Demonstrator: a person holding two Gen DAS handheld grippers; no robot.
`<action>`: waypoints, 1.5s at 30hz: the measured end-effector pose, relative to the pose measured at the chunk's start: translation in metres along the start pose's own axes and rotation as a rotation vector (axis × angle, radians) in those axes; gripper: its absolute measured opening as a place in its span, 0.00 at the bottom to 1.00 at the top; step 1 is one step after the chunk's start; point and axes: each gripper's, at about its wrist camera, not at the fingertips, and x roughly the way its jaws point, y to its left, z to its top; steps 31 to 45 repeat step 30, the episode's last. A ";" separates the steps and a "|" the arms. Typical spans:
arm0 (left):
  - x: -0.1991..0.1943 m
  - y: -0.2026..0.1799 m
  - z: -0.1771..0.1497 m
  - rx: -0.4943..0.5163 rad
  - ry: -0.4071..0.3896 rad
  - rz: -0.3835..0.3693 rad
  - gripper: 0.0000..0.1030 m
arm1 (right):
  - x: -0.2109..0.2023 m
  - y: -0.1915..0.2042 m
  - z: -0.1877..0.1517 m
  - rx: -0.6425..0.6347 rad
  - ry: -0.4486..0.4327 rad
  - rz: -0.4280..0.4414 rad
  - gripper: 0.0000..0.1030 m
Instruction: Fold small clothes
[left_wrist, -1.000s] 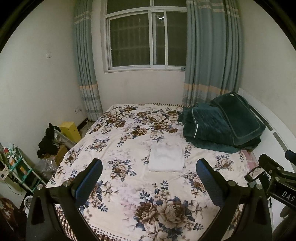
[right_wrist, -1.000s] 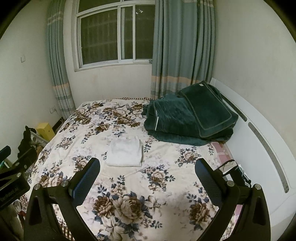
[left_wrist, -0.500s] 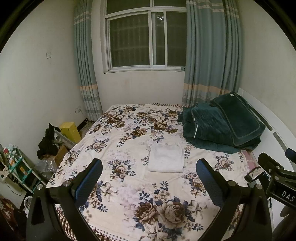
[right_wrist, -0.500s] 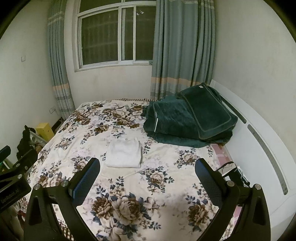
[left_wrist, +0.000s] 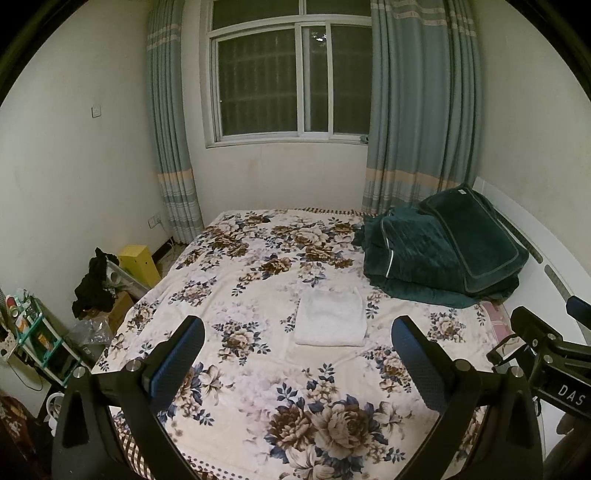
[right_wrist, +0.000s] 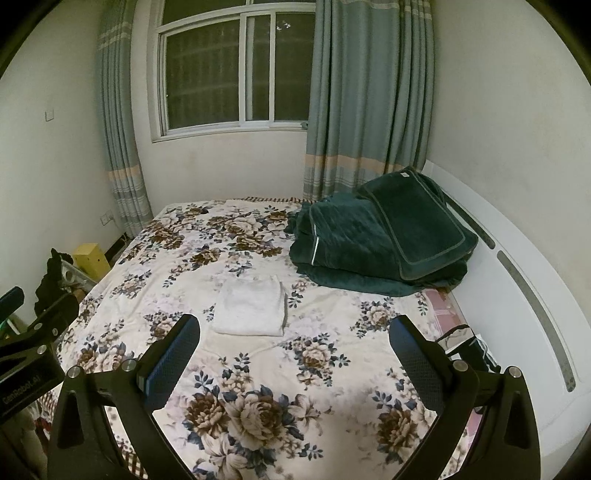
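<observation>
A small white garment (left_wrist: 331, 316) lies folded into a neat rectangle on the middle of the floral bedspread (left_wrist: 258, 369). It also shows in the right wrist view (right_wrist: 251, 306). My left gripper (left_wrist: 297, 354) is open and empty, held above the near part of the bed, well short of the garment. My right gripper (right_wrist: 293, 354) is open and empty too, held back at the same height. Each gripper's body shows at the edge of the other's view.
A folded dark green quilt (left_wrist: 443, 247) lies at the bed's far right by the white headboard (right_wrist: 517, 280). A yellow box (left_wrist: 138, 260), black clothes (left_wrist: 94, 282) and a small shelf (left_wrist: 33, 332) stand on the floor at the left.
Both grippers have drifted slightly, so the views shift a little. The garment has not moved.
</observation>
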 end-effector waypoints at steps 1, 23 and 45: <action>0.001 0.000 0.000 0.000 0.001 0.000 1.00 | 0.001 0.000 0.002 0.000 0.002 0.003 1.00; -0.001 0.000 0.002 0.001 0.002 0.004 1.00 | 0.011 0.006 0.009 -0.007 0.001 0.013 1.00; -0.001 0.000 0.004 0.000 0.000 0.002 1.00 | 0.008 0.006 0.005 -0.007 0.002 0.012 1.00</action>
